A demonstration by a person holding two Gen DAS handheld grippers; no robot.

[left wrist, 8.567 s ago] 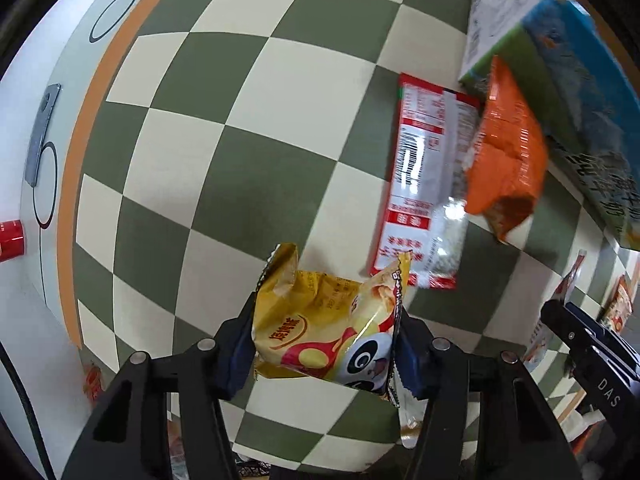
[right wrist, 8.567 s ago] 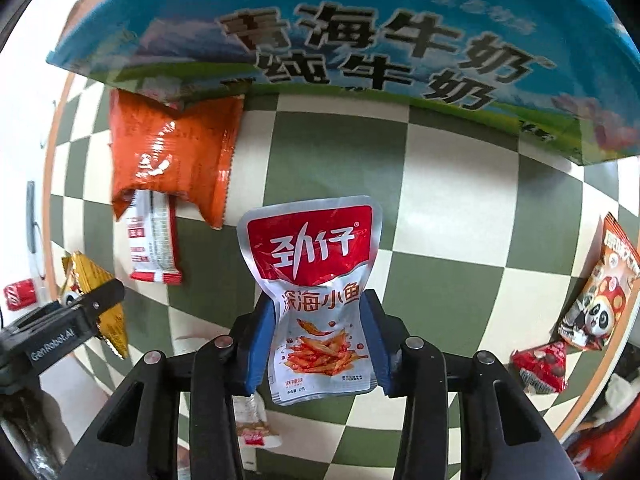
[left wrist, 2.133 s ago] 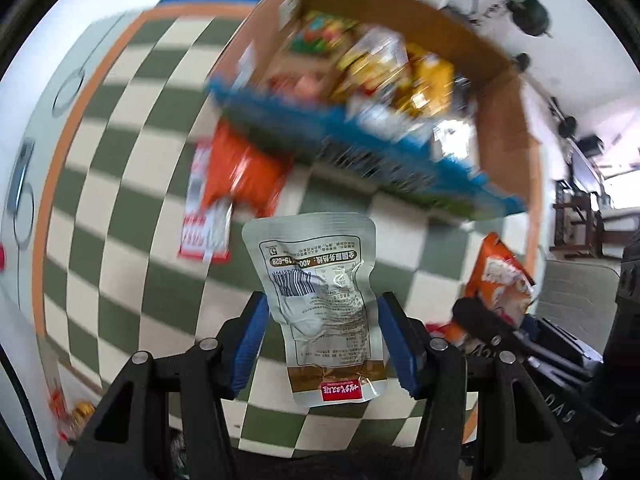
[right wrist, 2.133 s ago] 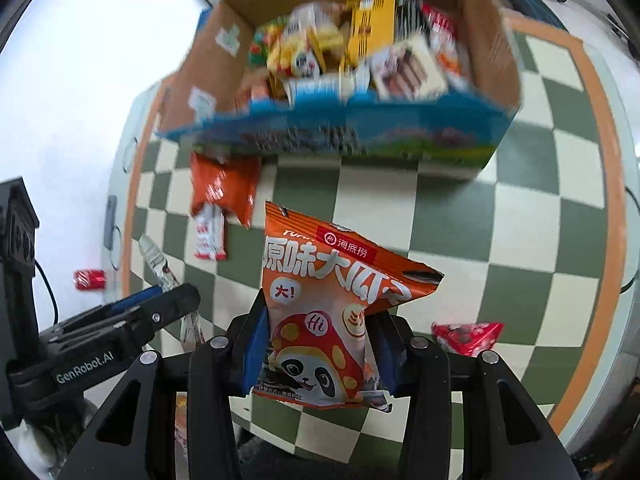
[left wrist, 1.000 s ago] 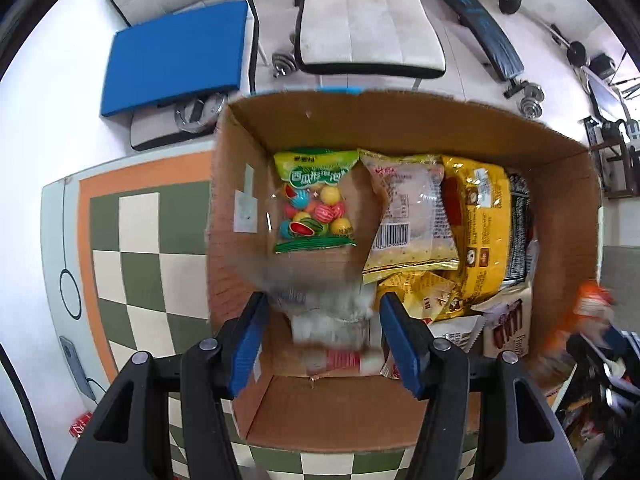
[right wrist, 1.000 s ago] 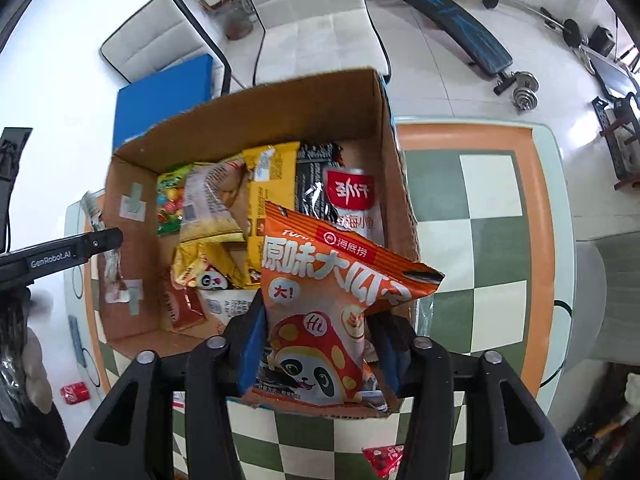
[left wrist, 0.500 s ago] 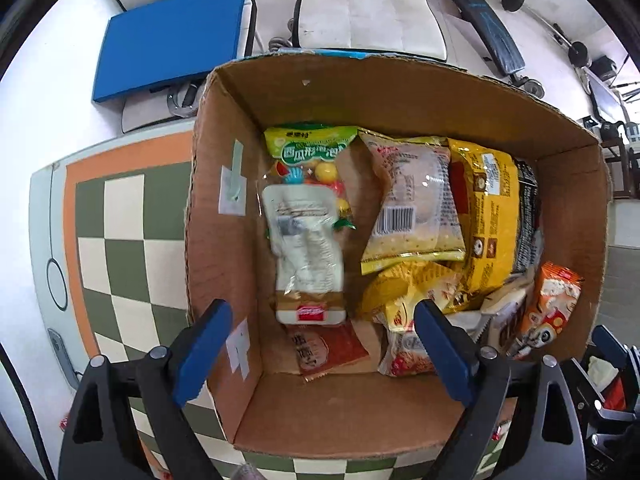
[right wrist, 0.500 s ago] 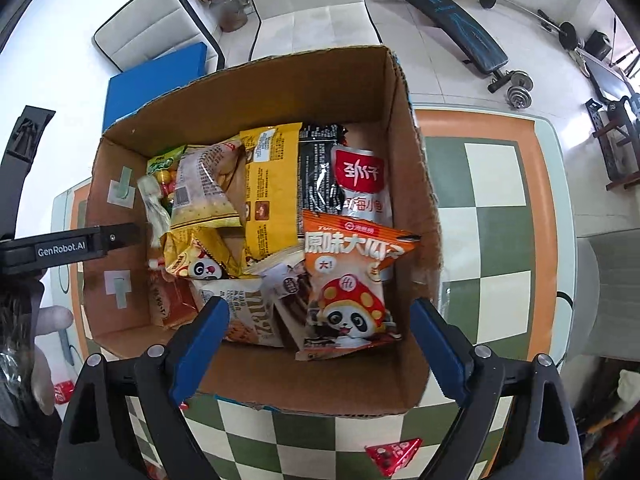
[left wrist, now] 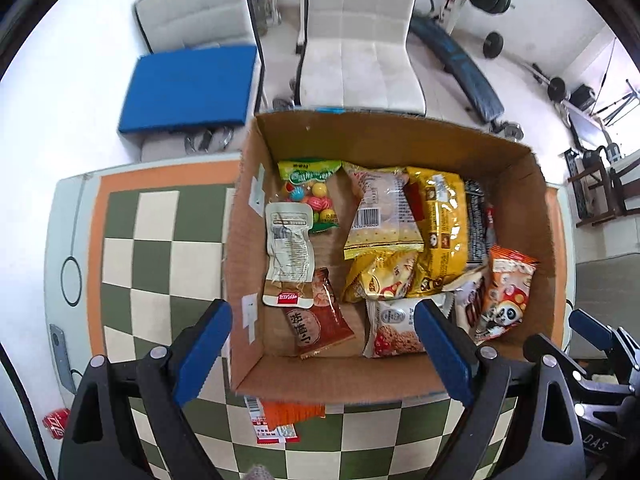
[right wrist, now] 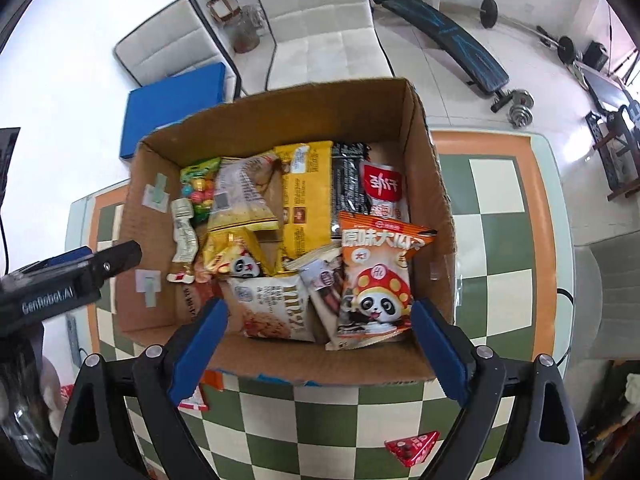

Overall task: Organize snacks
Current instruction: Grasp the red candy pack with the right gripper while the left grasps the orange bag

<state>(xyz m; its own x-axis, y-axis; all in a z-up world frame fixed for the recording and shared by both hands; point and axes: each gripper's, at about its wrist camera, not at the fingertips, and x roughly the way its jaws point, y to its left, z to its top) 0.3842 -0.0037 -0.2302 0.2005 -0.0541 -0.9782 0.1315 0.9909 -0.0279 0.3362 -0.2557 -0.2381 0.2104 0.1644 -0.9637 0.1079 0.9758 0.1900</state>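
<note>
An open cardboard box (left wrist: 400, 140) (right wrist: 280, 120) stands on the checkered table and holds several snack packs. The silver pouch (left wrist: 289, 252) lies at the box's left side, over a bag of coloured candy (left wrist: 314, 194). The orange panda bag (right wrist: 378, 276) (left wrist: 504, 292) rests at the box's right front. My left gripper (left wrist: 322, 350) hangs open above the box's near wall, with nothing between its fingers. My right gripper (right wrist: 318, 346) is open too, above the near right of the box, and empty.
An orange pack and a red-and-white pack (left wrist: 280, 420) lie on the table against the box's near side. A small red triangular snack (right wrist: 412, 446) lies near the table's front right. White chairs (left wrist: 360, 40) and a blue cushion (left wrist: 188, 88) stand beyond the table.
Both grippers opened and dropped their packs: the silver pouch now lies in the box's left side, the orange panda bag in its right. Both hands have since risen, so the box looks smaller.
</note>
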